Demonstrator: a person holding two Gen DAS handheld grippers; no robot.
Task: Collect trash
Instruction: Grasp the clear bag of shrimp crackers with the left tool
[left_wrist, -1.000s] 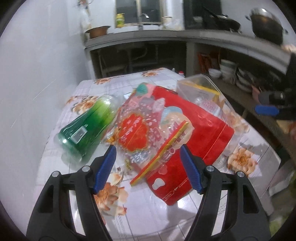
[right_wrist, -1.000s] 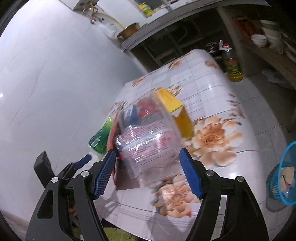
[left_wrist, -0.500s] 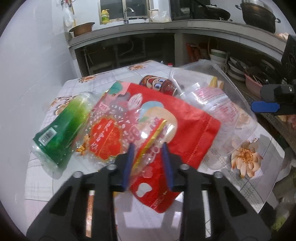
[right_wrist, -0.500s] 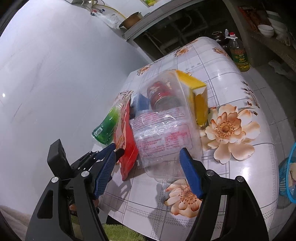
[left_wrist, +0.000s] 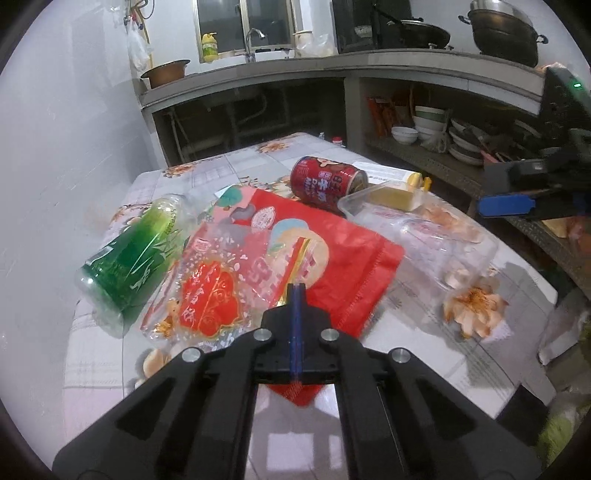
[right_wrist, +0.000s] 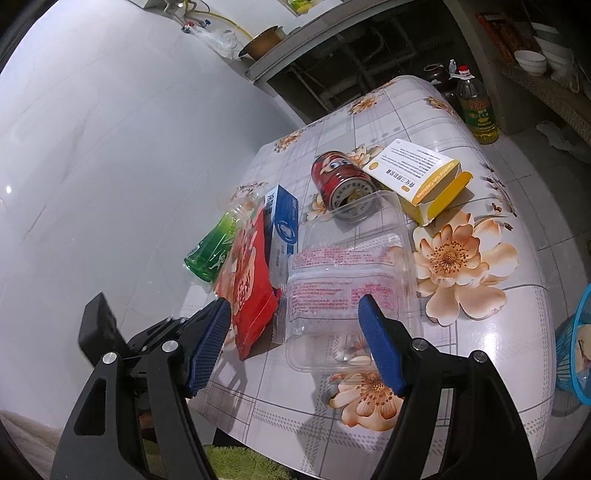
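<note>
The left gripper (left_wrist: 296, 295) is pinched tight on the near edge of the clear crinkly plastic wrapper with red print and a gold strip (left_wrist: 221, 291), right where that strip meets its fingers. The wrapper lies on top of the flat red foil pouch (left_wrist: 354, 258), and from this view I can't tell whether the pouch edge is caught in the pinch too. My call: lift slowly and peel straight up, so if the pouch comes along it shows early, and the green-tinted clear plastic bottle (left_wrist: 133, 258) lying just beside on its side doesn't get dragged or rolled.

The right gripper (right_wrist: 295, 343) hangs spread wide with nothing between its fingers, hovering at the near end of the clear plastic clamshell box (right_wrist: 351, 273), which sits on the floral tiled tabletop (right_wrist: 498, 332). That box is thin and springy, so I'd go for a wall or rim, not squeeze across the whole shell.

Further out, a red drink can with a cartoon face (right_wrist: 340, 177) on its side, a blue and white carton (right_wrist: 282, 221), a yellow and white box (right_wrist: 421, 177). At far right, a blue mesh basket (right_wrist: 576, 350) on the floor, likely the bin.

Writing: the yellow box reads roughly "Soft Capsules" along its side; the rest is Chinese or too small to read.
</note>
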